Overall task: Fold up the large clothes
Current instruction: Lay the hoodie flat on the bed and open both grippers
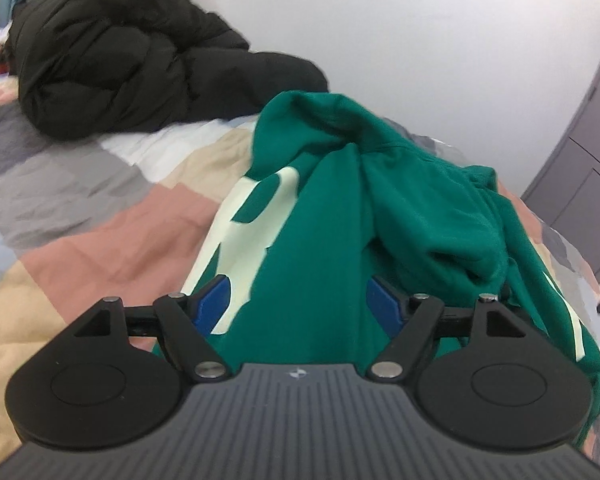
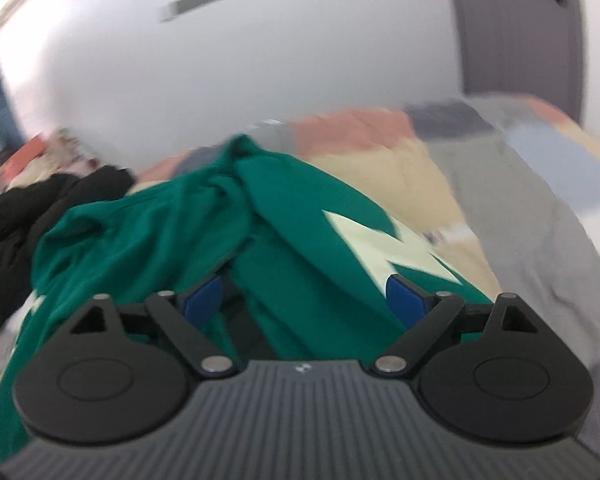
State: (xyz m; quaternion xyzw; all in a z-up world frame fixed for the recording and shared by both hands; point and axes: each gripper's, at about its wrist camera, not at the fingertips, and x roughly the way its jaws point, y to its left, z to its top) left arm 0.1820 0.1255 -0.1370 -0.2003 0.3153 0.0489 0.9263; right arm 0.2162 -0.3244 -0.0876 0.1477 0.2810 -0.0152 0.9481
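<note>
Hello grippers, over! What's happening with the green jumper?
Left gripper open, right gripper open. Crumpled green sweatshirt unfolded on patchwork quilt. Black puffer coat heaped beyond, apart.

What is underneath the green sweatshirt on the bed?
The green sweatshirt lies bunched on a patchwork bedspread of pink, tan and grey blocks, which shows around its edges. Whatever lies directly beneath the fabric is covered and cannot be seen.

bedroom | patchwork bedspread (image 1: 100, 216) | black coat (image 1: 132, 52) | wardrobe (image 1: 592, 168)

One green sweatshirt (image 1: 332, 208), one black jacket (image 1: 132, 60).
</note>
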